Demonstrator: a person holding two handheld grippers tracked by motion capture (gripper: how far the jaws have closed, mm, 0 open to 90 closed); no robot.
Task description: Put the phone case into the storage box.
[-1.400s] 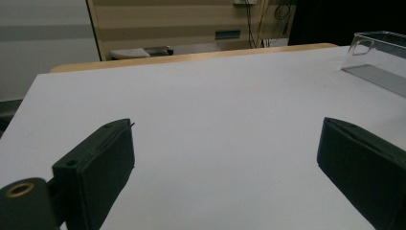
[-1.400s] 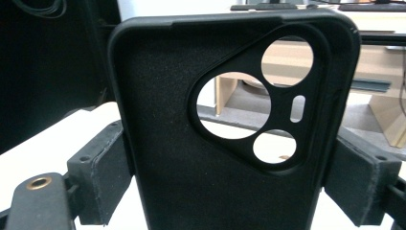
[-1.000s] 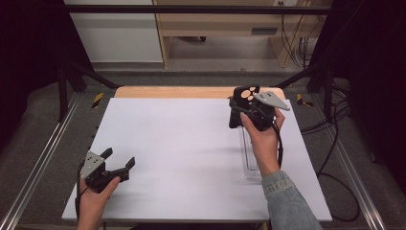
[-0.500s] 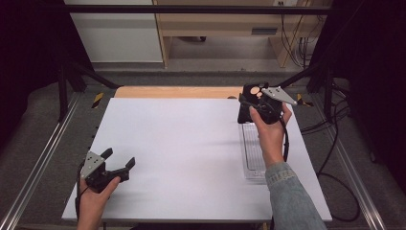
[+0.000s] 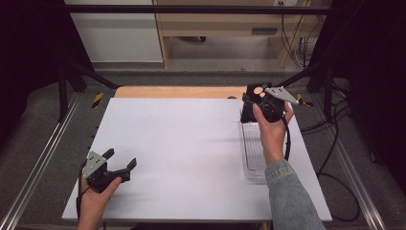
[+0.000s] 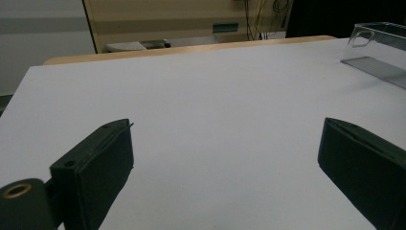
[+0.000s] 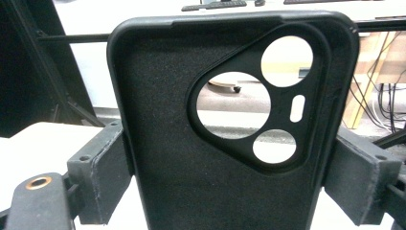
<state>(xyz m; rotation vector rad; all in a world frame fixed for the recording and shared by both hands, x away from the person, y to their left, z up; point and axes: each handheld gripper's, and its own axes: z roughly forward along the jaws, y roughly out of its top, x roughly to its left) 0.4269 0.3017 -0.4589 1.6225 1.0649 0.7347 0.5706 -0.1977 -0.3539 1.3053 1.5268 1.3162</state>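
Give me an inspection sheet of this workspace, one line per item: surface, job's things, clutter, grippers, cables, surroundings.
Surface: white table top, wooden strip along its far edge.
Job's things: black phone case held upright, inner side toward the right gripper view; clear plastic tray at the table's right side.
Clutter: nothing seen on the top.
Grippers: right gripper clamped on the case's two sides, near the far right corner; left gripper open, nothing between its jaws, at the near left.
Cables: one trails from the right gripper; more lie on the floor at right.
Surroundings: metal frame rails, wooden furniture beyond, dark sides.
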